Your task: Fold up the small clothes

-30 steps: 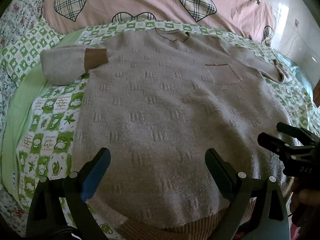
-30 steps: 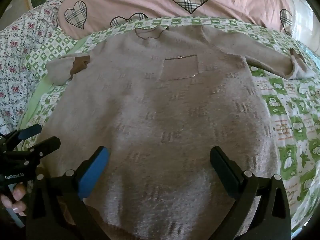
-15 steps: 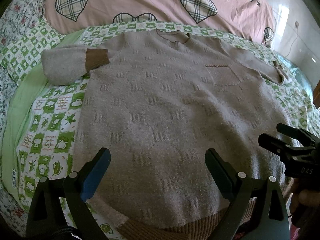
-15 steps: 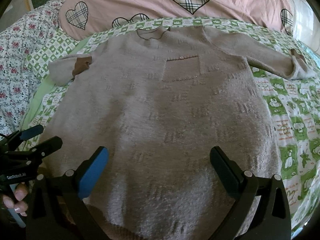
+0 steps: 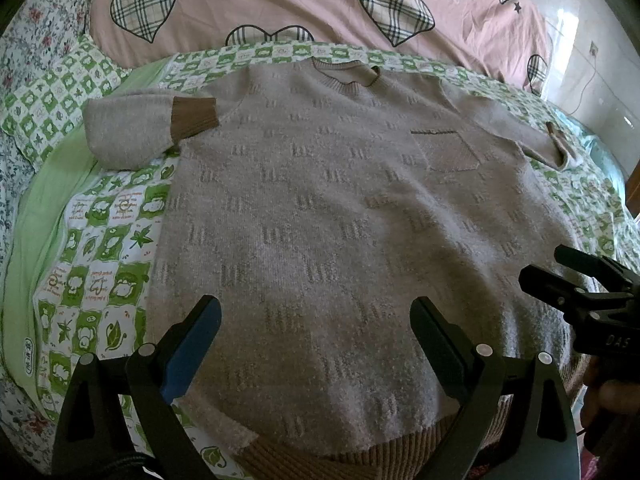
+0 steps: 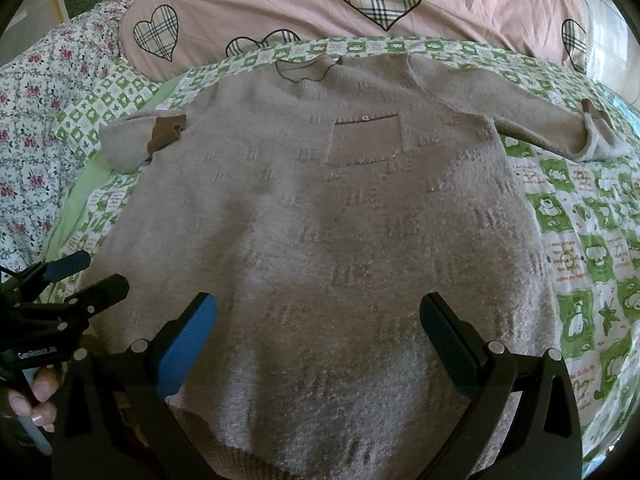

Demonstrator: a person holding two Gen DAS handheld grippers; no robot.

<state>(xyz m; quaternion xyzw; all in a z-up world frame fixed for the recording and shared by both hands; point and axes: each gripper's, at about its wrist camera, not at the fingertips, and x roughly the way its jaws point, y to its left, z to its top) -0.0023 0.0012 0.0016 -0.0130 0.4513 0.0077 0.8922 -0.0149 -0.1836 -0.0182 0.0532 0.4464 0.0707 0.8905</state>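
Observation:
A grey-beige knit sweater (image 5: 340, 220) with brown cuffs, a brown hem and a chest pocket (image 5: 444, 152) lies flat, front up, on the bed; it also shows in the right wrist view (image 6: 340, 240). Its left sleeve (image 5: 132, 132) is folded in, with the brown cuff on the shoulder. Its right sleeve (image 6: 532, 120) stretches out sideways. My left gripper (image 5: 316, 344) is open and empty over the lower left of the sweater. My right gripper (image 6: 320, 340) is open and empty over the lower right; it also shows at the right edge of the left wrist view (image 5: 576, 280).
The sweater rests on a green-and-white checked quilt (image 5: 100, 248). A pink duvet with plaid hearts (image 5: 304, 4) lies behind it. A floral sheet (image 6: 36, 120) is at the left. A white wall with a cable (image 5: 588, 64) is at the far right.
Both grippers have drifted slightly back and up over the hem; the sweater sits a little lower in both views. Both stay open. The sweater has not moved.

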